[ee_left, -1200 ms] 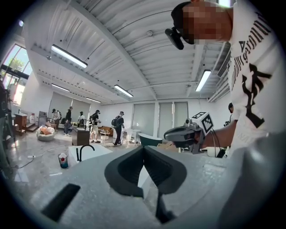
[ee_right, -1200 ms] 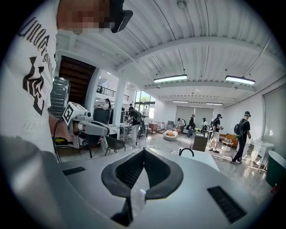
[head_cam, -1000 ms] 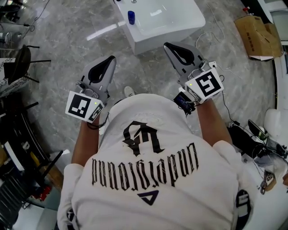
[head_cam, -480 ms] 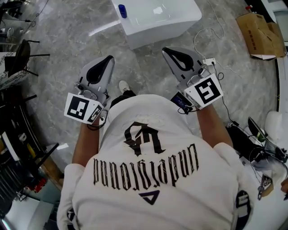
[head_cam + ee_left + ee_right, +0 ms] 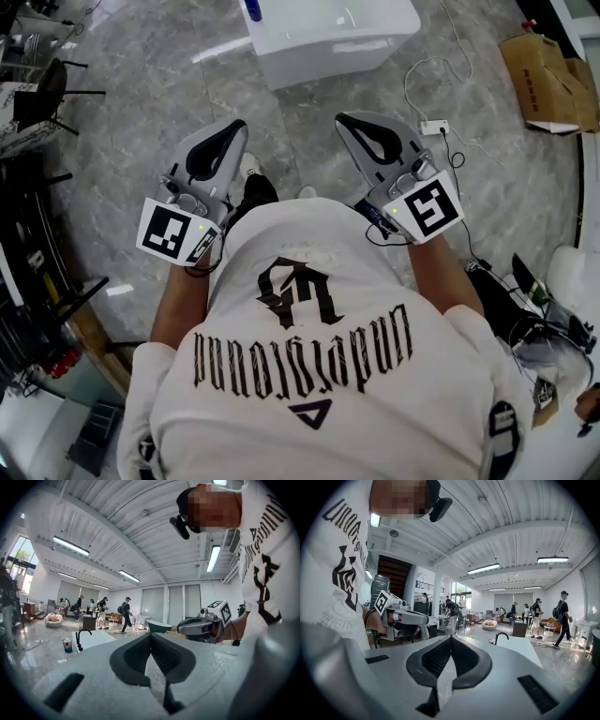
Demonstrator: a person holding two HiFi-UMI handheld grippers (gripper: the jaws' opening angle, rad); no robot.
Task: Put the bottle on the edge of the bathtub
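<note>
Bottle: a blue bottle [image 5: 252, 9] stands upright on the left rim of the bathtub [image 5: 323, 58], at the very top edge of the head view, with only part of it in frame. No gripper touches it.
Bathtub: white, standing on the grey marble floor [image 5: 141, 112], well ahead of the person. In the left gripper view it shows low at the left [image 5: 101, 638], with a black faucet [image 5: 80, 638] on its rim and a small container just beside the faucet; whether that is the bottle cannot be told.
Left gripper: the left gripper [image 5: 232, 131] is held in front of the person's chest, well short of the bathtub and pointing toward it. In its own view [image 5: 150, 638] the jaws are clenched tip to tip with nothing between them.
Right gripper: the right gripper [image 5: 349, 124] is level with the left one, also well short of the bathtub. In its own view [image 5: 451, 640] the jaws are pressed together and empty.
Person: wears a white T-shirt [image 5: 319, 375] with black lettering and stands facing the bathtub.
Cardboard box: a brown cardboard box [image 5: 548, 80] lies on the floor, well to the right of the bathtub.
Cable: a white cable with a plug block [image 5: 433, 127] runs over the floor between the bathtub and the box.
Background: several people walk about the hall beyond the bathtub, seen in both gripper views.
</note>
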